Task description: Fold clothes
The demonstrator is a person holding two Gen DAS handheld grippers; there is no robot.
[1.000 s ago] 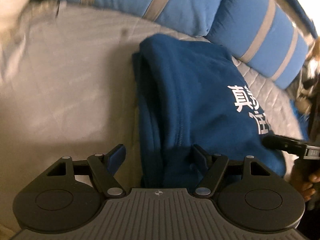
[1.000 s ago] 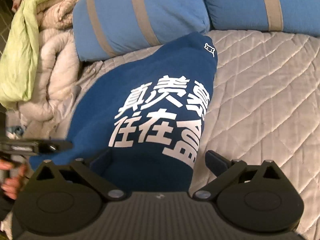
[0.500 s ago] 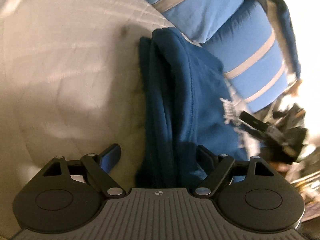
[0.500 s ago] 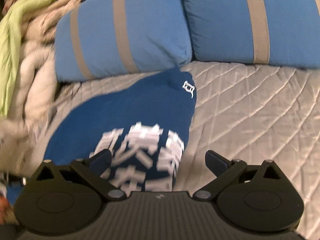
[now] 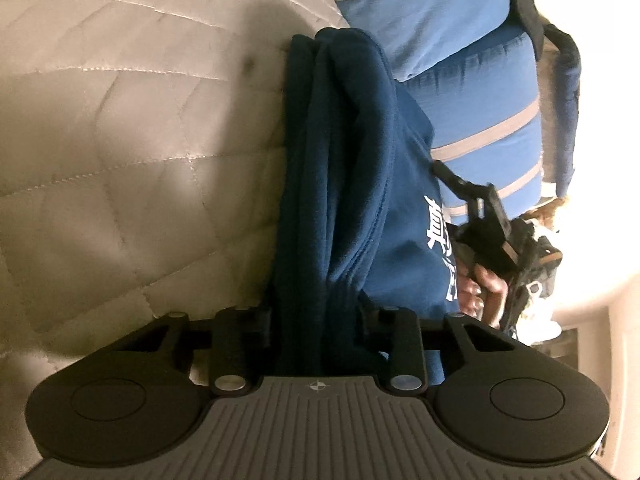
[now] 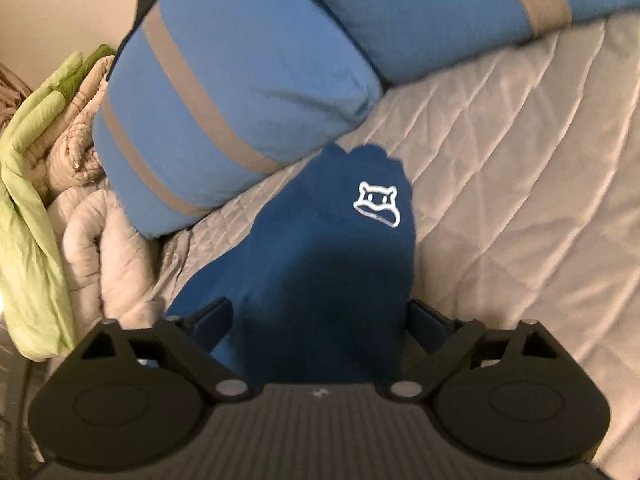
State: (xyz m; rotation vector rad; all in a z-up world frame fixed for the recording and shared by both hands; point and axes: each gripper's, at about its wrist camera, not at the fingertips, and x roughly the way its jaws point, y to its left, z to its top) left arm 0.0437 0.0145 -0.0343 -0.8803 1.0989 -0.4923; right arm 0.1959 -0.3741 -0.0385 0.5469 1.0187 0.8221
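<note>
A folded navy sweatshirt (image 5: 344,184) with white printed characters lies on the grey quilted bed cover (image 5: 120,140). My left gripper (image 5: 316,316) is shut on the stacked folded edge of the sweatshirt, the layers bunched between the fingers. In the right wrist view the sweatshirt (image 6: 320,264) shows a small white logo and fills the gap of my right gripper (image 6: 320,316), whose jaws stand wide at either side of it. The right gripper (image 5: 480,216) and the hand holding it also show at the right of the left wrist view.
Two blue pillows with grey stripes (image 6: 240,92) lie at the head of the bed, just behind the sweatshirt. A pile of grey quilt and green cloth (image 6: 36,208) sits at the left. Bare quilted cover (image 6: 520,184) spreads to the right.
My left gripper has closed on the sweatshirt's folded edge and rolled toward the right. My right gripper has moved forward over the sweatshirt, past the printed characters, toward the pillows.
</note>
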